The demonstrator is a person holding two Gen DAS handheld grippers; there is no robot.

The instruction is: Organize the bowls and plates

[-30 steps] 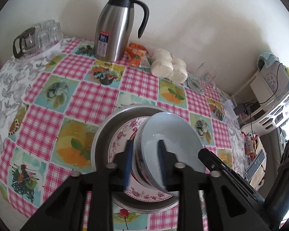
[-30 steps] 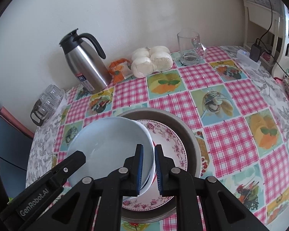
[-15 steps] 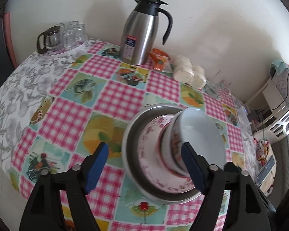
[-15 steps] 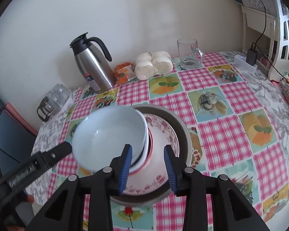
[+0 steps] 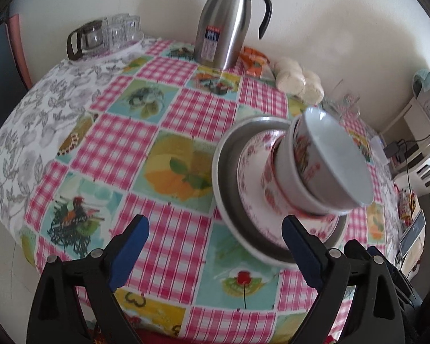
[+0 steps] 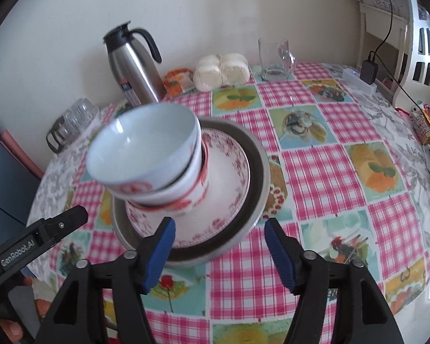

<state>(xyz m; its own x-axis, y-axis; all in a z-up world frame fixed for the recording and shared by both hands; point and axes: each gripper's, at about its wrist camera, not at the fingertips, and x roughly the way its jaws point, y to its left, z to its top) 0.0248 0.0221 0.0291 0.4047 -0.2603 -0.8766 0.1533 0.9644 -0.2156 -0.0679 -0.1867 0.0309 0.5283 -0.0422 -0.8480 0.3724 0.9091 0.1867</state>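
Now that both our left tool (image 5: 215,246) and right tool (image 6: 219,245) have just opened wide and hold nothing, we see the nested bowls (image 6: 149,160) resting on the floral plate (image 6: 229,186) inside the metal pan (image 6: 258,172), so this stacking step looks done.

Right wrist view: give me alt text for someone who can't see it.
A stack of bowls sits on a flowered plate inside a metal pan on a checked tablecloth. The right gripper is open, its jaws having just been opening with nothing between them. A steel jug, buns and a glass mug stand by the wall.
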